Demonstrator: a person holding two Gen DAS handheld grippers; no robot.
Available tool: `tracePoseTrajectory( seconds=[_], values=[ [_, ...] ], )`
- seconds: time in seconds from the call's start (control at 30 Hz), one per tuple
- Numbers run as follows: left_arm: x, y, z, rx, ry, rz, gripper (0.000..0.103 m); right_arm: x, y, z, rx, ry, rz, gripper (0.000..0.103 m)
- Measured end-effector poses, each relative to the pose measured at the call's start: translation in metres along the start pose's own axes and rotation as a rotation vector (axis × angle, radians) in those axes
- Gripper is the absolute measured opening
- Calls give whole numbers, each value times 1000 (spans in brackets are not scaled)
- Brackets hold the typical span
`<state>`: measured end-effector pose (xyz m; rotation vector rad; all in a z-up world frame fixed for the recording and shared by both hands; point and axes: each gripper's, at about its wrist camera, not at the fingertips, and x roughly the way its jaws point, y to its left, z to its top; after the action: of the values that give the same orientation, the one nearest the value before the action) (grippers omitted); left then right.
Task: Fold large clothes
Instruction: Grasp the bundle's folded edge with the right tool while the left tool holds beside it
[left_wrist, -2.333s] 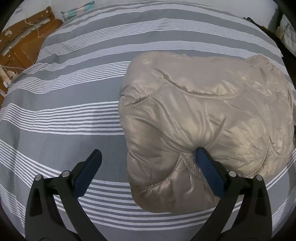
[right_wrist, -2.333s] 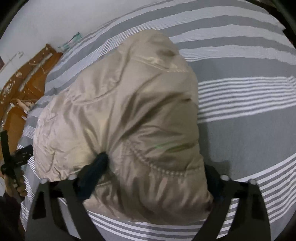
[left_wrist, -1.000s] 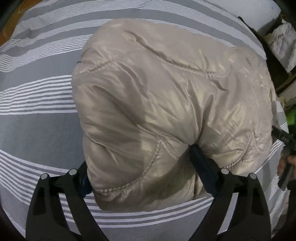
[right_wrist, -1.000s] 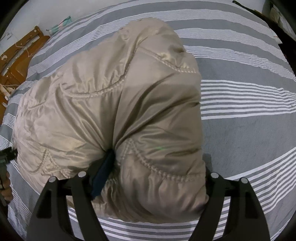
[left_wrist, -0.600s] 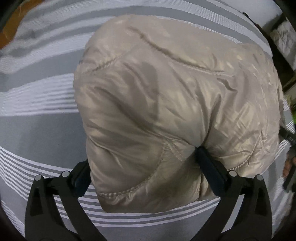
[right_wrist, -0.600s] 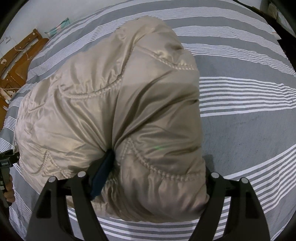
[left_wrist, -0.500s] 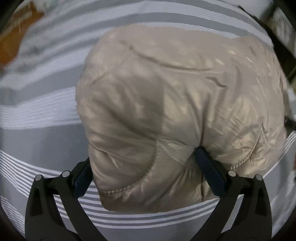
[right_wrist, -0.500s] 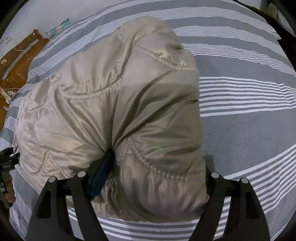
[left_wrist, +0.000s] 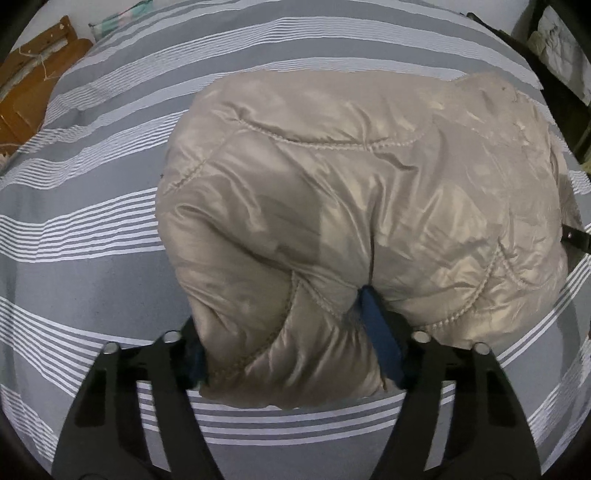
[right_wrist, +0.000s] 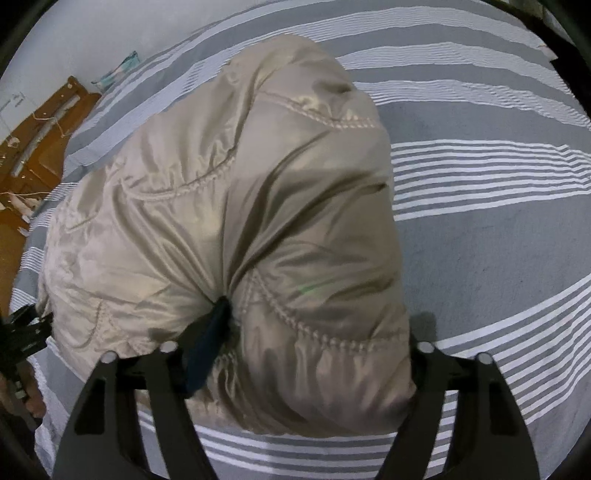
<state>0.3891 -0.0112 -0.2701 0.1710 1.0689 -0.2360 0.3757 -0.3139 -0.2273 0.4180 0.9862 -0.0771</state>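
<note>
jacket (left_wrist: 369, 206), beige and quilted, is lying bundled on the striped grey bedcover (left_wrist: 92, 229), already doubled into a thick puffy block. near edge of the block is sitting right at both tools.

left gripper (left_wrist: 291, 343) is straddling the near left corner of the bundle. its jaws have just been closing, and the blue pads are now pressing into the padding from both sides, one pad dug into a seam fold, the other half hidden under the corner. reads as a grip on the jacket.

right gripper (right_wrist: 314, 350) is doing the same at the near right corner. its jaws have also just been closing; one blue pad is buried in a crease, the far finger is covered by the fabric. gripping the jacket too, by the look of the dented padding.

judgement: step in hand is securing both near corners for the next fold or a shift of the bundle.

doing it well:
- catching all layers, not just the slick outer shell, since this fabric is looking slippery.
- lifting both corners evenly, so the block is not twisting.
- moving slowly; trapped air is making it springy, and it may unfold.

wooden furniture (right_wrist: 33, 155) beside the bed is staying well apart.
</note>
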Motion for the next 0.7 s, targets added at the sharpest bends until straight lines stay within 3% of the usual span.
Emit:
tracePoseTrajectory(
  seconds=[0.07, 0.17, 0.33, 0.43, 0.5, 0.6, 0.7],
  values=[
    [-3, -1, 4, -18, -1, -8, 53, -8, 2, 0, -4, -1, 3, 51],
    [-8, 13, 8, -53, -2, -32, 44, -21, 15, -2, -52, -20, -31, 40],
    [-12, 22, 1, -54, 13, -36, 43, -44, 44, -10, -175, -41, -96, 36],
    [-9, 29, 1, -55, 15, -62, 44, -41, 43, -14, -189, -1, -110, 36],
    [-2, 23, 12, -29, 12, -49, 49, -36, 35, -13, -164, 19, -100, 38],
    [4, 11, 17, -31, 1, -25, 64, -33, 23, -11, -127, 31, -75, 44],
    [6, 27, 8, -64, -7, -20, 86, -29, 16, -8, -116, 35, -67, 50]
  ],
)
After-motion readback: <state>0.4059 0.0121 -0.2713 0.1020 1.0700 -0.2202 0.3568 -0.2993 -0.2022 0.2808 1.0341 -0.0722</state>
